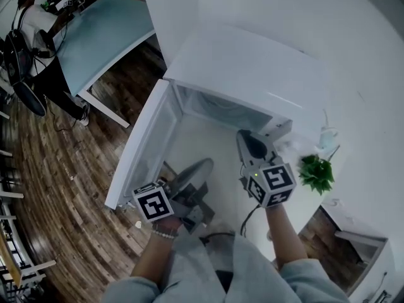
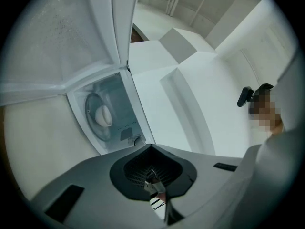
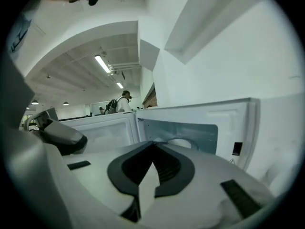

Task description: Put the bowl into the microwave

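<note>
A white microwave (image 1: 246, 68) stands open, its door (image 1: 142, 147) swung out to the left. In the left gripper view a round white bowl (image 2: 103, 115) rests on the glass turntable inside the cavity. The right gripper view shows only the bowl's pale rim (image 3: 183, 142) just past the jaws. My left gripper (image 1: 203, 165) is shut and empty, in front of the door's lower edge. My right gripper (image 1: 245, 137) is also shut and empty, at the cavity's mouth on the right. In the head view it hides the bowl.
A small green plant (image 1: 315, 172) sits on the white counter right of the microwave. A pale blue table (image 1: 104, 33) and a seated person (image 1: 35, 27) are at the far left on the wooden floor. The door's edge (image 2: 136, 109) is close to my left gripper.
</note>
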{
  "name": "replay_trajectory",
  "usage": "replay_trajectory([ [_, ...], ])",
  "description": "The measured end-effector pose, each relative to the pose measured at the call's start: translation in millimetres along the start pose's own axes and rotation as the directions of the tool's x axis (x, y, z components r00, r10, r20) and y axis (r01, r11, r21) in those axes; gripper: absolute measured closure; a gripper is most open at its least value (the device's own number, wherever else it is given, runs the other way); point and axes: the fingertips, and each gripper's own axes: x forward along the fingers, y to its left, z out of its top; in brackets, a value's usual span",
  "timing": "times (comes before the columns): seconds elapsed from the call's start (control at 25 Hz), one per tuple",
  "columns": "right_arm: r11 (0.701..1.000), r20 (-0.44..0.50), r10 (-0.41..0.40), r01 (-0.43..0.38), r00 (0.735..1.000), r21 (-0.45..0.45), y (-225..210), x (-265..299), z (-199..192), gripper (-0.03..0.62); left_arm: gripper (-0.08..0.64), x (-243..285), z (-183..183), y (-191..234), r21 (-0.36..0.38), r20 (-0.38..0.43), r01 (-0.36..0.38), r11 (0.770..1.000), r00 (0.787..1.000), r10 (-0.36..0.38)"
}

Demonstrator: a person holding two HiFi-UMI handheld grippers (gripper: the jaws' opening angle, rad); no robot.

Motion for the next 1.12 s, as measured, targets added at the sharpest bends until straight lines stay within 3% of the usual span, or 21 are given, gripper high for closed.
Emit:
replay_trajectory([
  [0.2,1.0,0.039,0.016,-0.016,0.999,0.005,13.6,-24.6,16.5,0.591,0.561,-6.0,7.4,-20.9,0.038,0.01,0.01,0.999,1.0,-0.01],
  [0.48,1.0,0.075,0.027,-0.026,0.997,-0.011,33.3,-57.2,31.2,0.592,0.561,-7.6,8.9,-44.0,0.185,-0.011,0.002,0.983,1.0,0.0],
  [0.68,0.999,0.127,-0.021,0.025,0.992,-0.024,35.2,-78.7,42.8,0.592,0.56,-6.7,0.9,-60.8,0.329,-0.061,0.018,0.944,0.998,0.002],
  [1.12,0.999,0.168,-0.019,0.025,0.986,-0.031,48.8,-98.6,50.0,0.592,0.56,-4.3,-6.7,-73.5,0.494,-0.107,0.02,0.869,0.994,0.038],
])
